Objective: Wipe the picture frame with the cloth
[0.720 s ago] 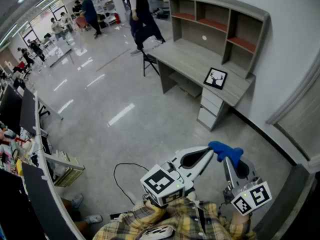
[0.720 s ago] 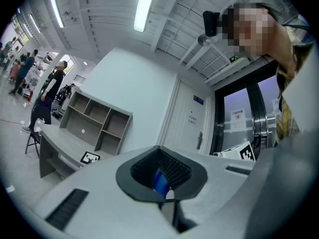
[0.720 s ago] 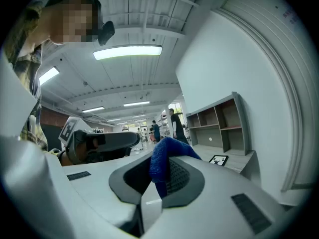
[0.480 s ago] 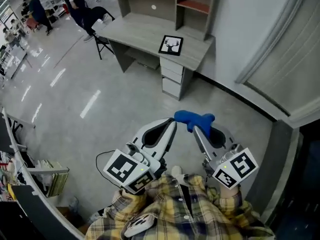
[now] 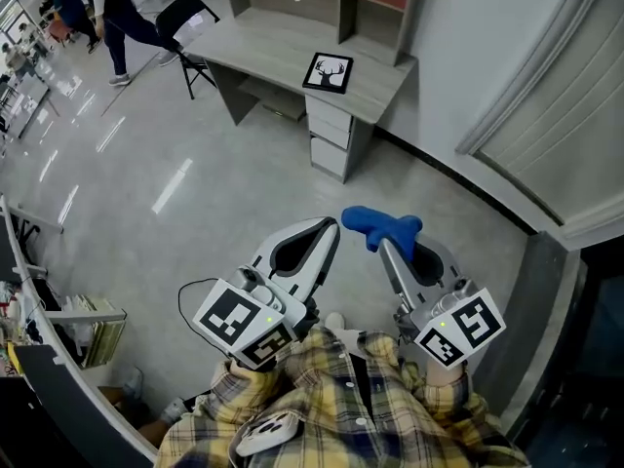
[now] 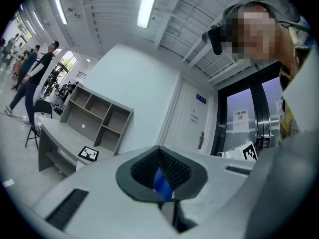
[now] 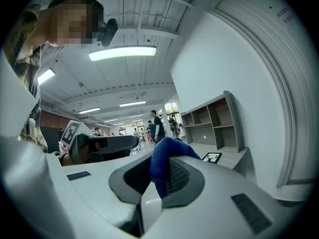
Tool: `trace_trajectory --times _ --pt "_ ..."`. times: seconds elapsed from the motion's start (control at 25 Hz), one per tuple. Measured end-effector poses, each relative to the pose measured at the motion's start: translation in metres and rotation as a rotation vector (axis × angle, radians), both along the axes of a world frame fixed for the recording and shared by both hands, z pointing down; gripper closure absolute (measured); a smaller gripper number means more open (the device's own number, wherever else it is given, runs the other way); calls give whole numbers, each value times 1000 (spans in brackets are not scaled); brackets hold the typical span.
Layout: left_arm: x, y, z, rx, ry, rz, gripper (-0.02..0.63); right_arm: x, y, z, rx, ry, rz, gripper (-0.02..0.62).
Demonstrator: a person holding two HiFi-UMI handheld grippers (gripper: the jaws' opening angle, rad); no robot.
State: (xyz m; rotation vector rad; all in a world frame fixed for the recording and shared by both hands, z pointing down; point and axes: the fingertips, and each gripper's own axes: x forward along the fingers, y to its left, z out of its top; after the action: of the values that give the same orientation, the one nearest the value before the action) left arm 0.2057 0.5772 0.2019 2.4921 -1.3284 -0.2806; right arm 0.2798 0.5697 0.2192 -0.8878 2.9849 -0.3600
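The right gripper (image 5: 385, 247) is clamped on a crumpled blue knitted cloth (image 5: 380, 226), and the left gripper (image 5: 330, 232) has its jaws pressed together on nothing. The black-framed picture with a deer print (image 5: 329, 72) lies flat on the grey wooden desk (image 5: 263, 52) at twelve o'clock, well apart from both grippers. The cloth is in hand, but I judge wiping not yet begun: the approach and every stroke remain.

Cloth (image 7: 164, 156) end hidden inside right tongs (image 7: 158, 183)
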Motion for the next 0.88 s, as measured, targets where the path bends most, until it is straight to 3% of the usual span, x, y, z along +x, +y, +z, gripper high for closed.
trace_trajectory --times 0.2,0.44,0.88 --pt "3 4 5 -10 0 -15 601 10 6 9 -24 7 1 554" --pt "-8 -30 14 -25 -1 -37 601 6 -27 19 -43 15 -2 554" --pt "-89 -148 10 -25 -21 -1 601 -79 -140 15 -50 13 14 554"
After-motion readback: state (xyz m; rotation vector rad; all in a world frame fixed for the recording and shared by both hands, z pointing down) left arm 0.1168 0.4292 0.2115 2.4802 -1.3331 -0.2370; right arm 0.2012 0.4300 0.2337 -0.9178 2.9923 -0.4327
